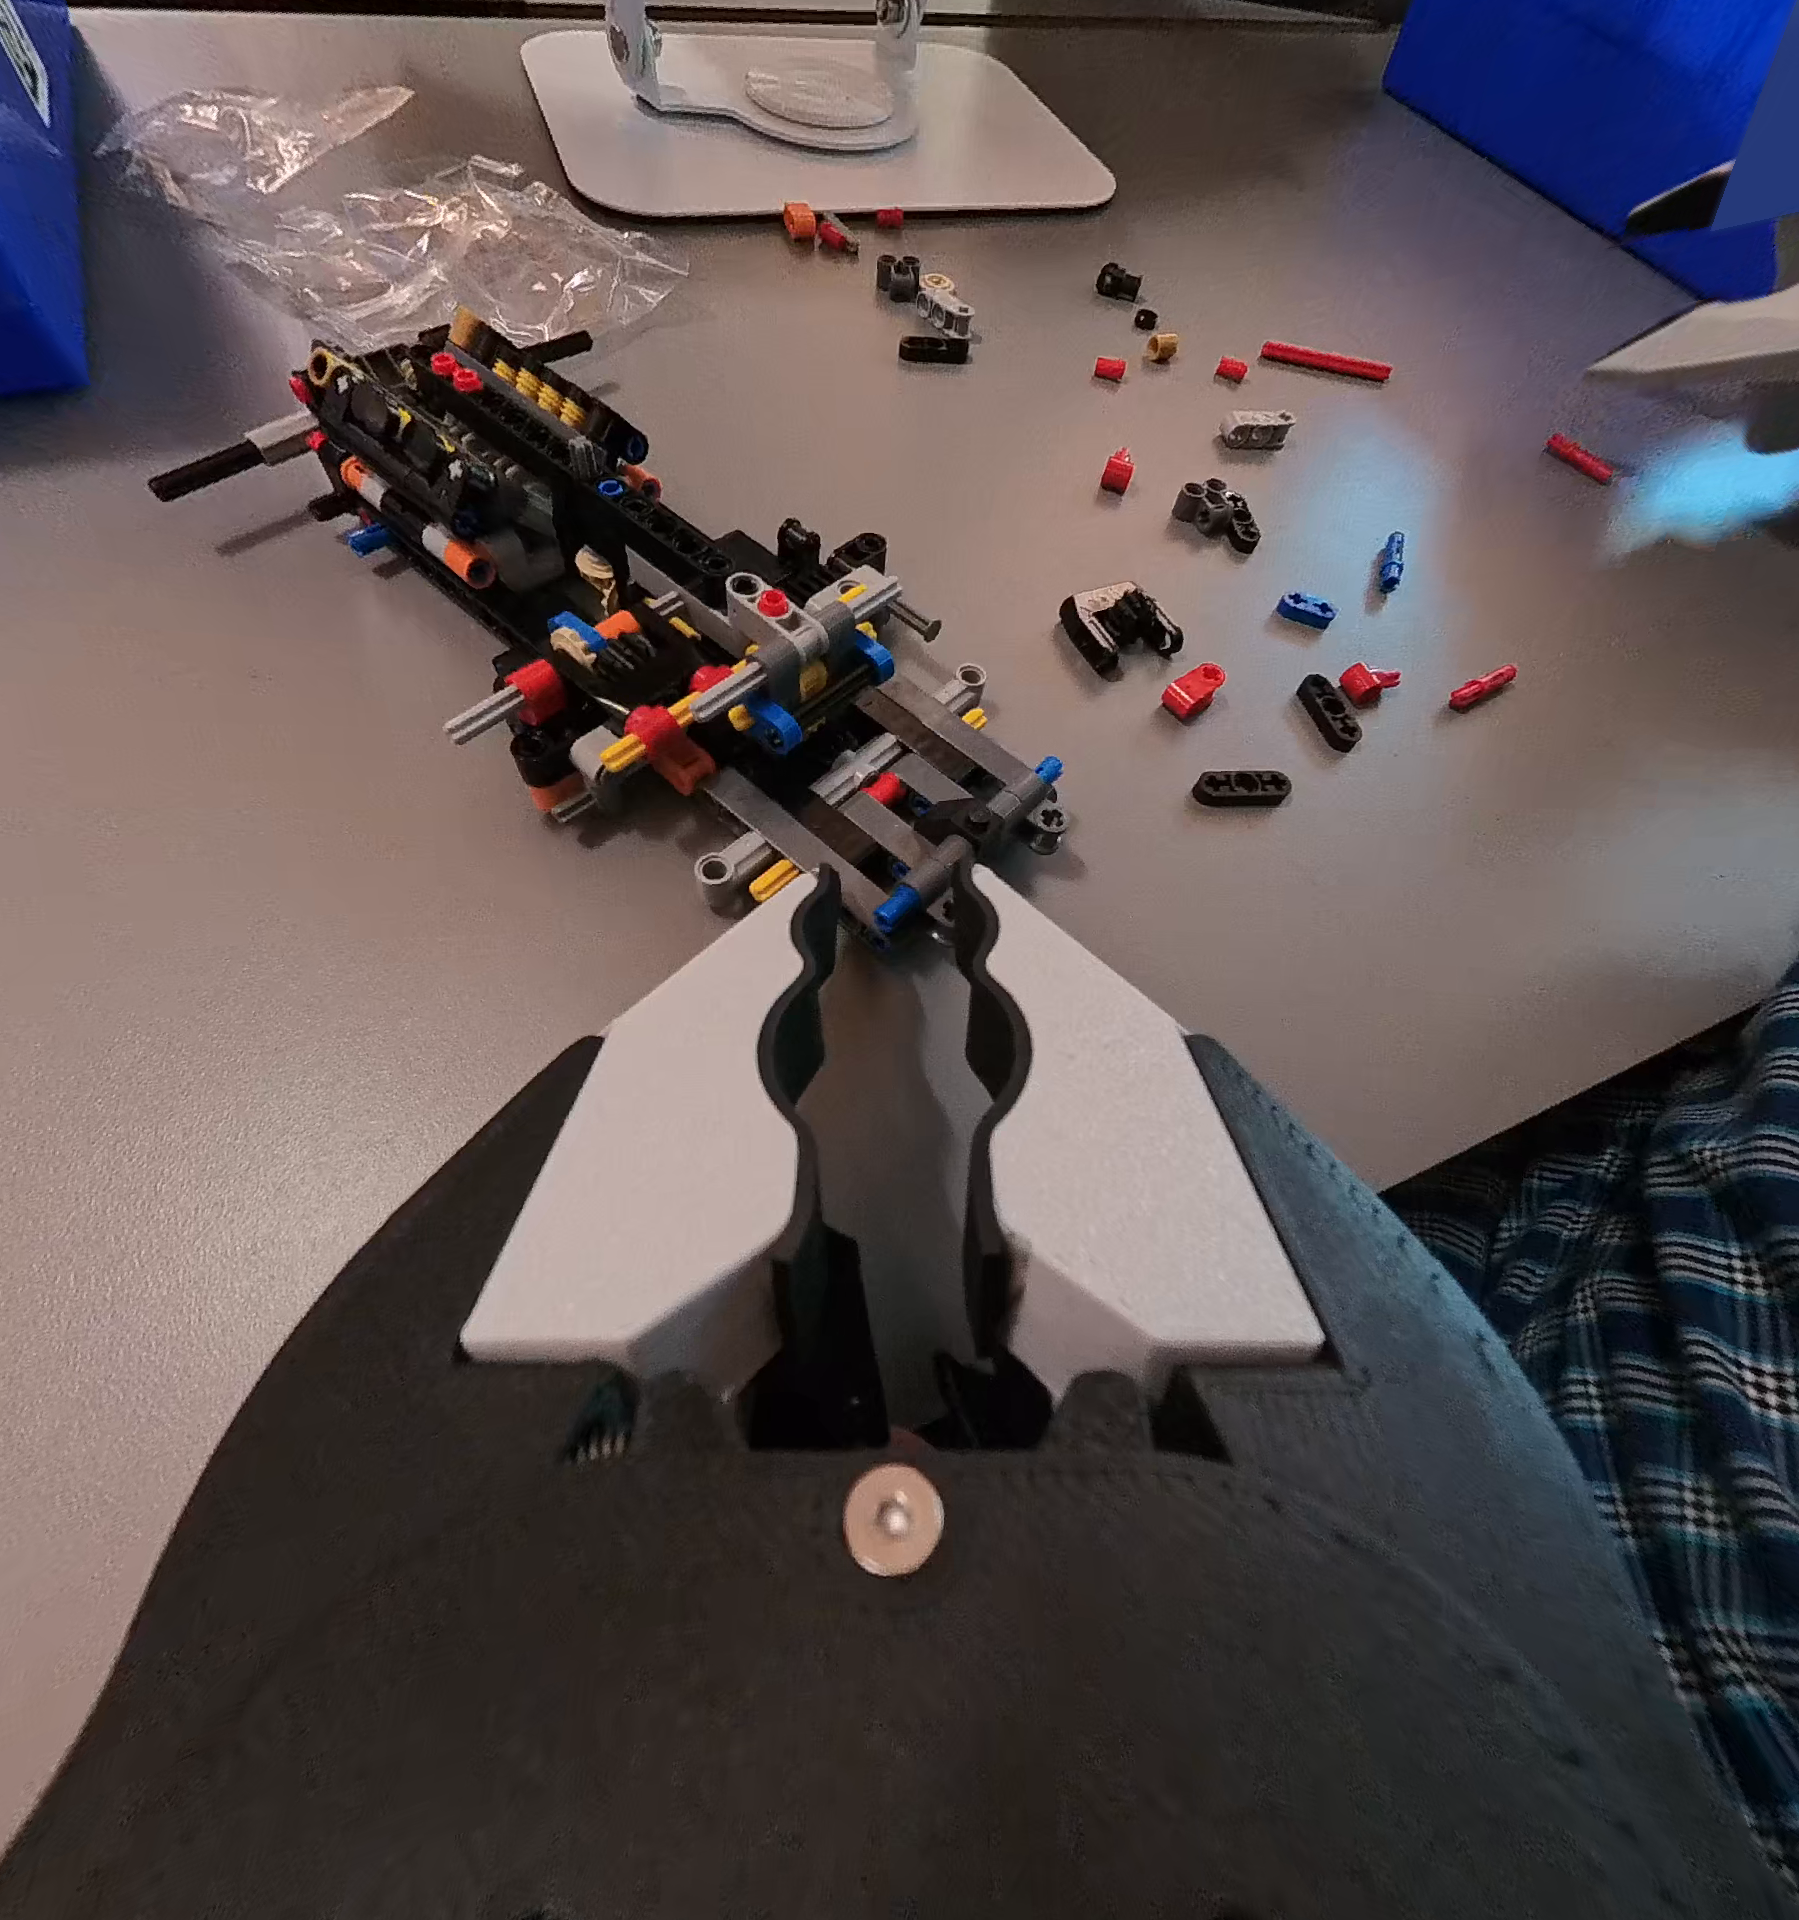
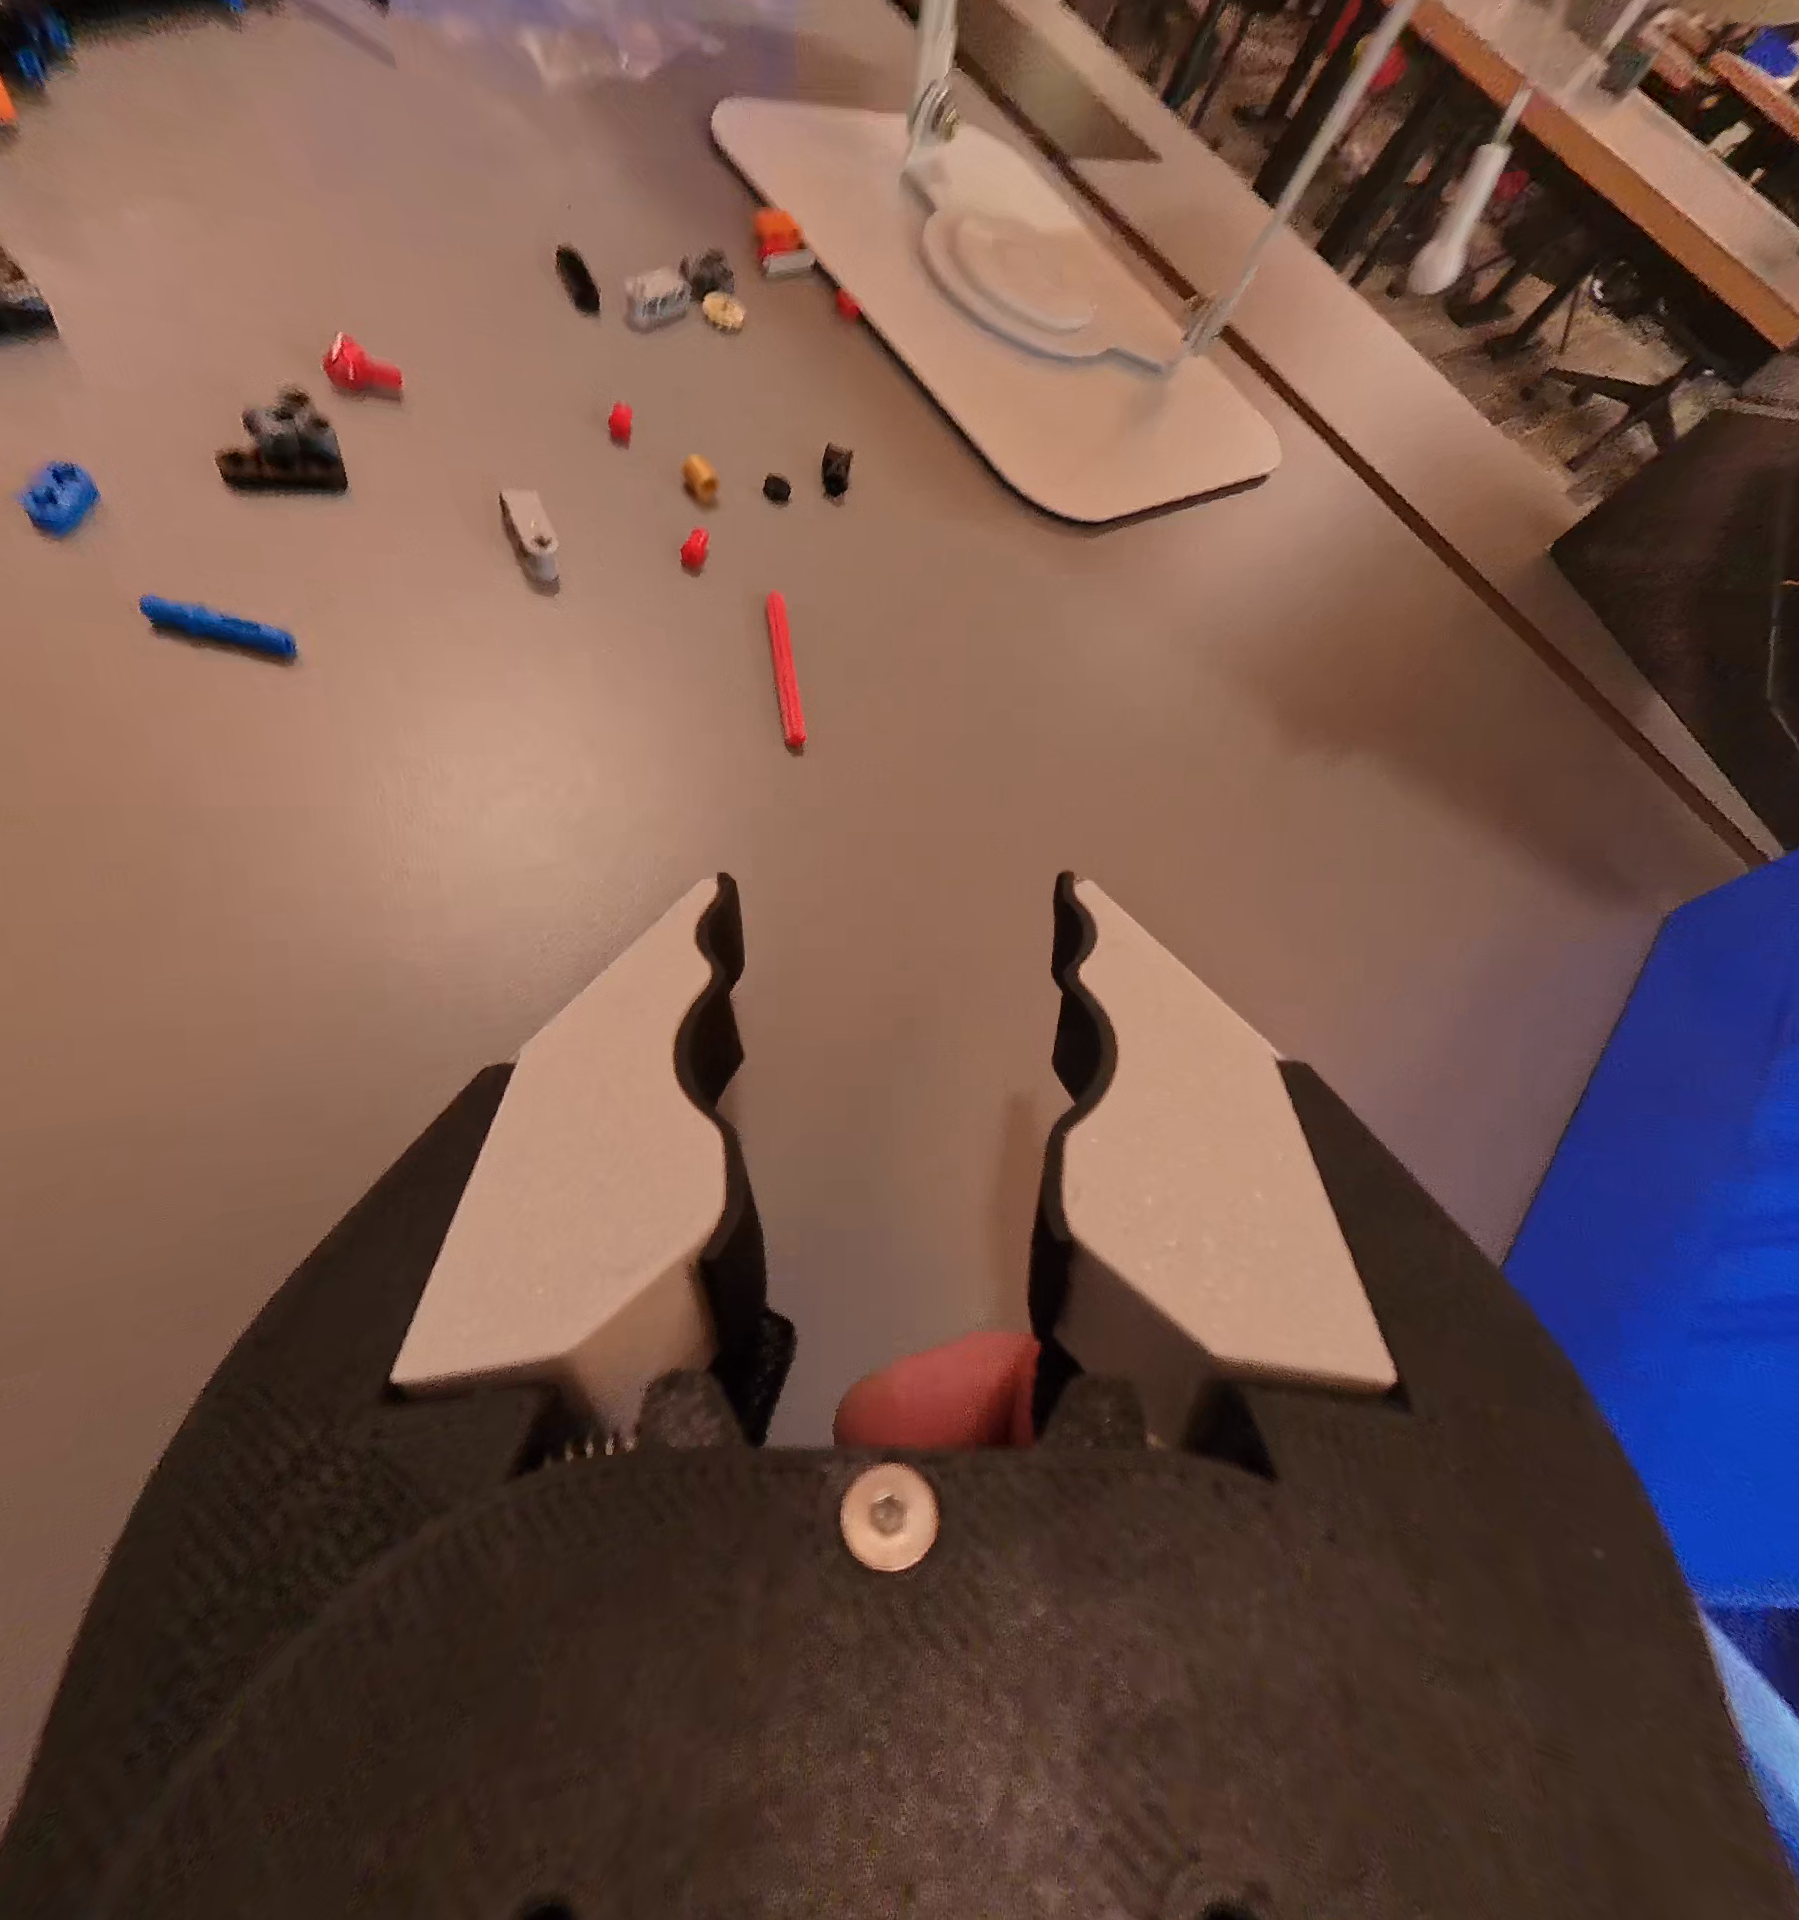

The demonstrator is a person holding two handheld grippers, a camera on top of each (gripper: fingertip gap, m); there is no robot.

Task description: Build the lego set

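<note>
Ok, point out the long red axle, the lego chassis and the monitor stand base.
long red axle (image 2: 786, 670): right wrist view, middle of its shaft.
lego chassis (image 1: 666, 644): left wrist view, centre of the built frame.
monitor stand base (image 1: 1020, 156): left wrist view, bare right part of the flat plate.

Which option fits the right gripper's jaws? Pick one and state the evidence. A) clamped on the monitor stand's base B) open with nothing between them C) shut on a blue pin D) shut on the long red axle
B: in the right wrist view the right gripper has its jaws spread with bare table between them, and the long red axle lies untouched on the table ahead.
</note>
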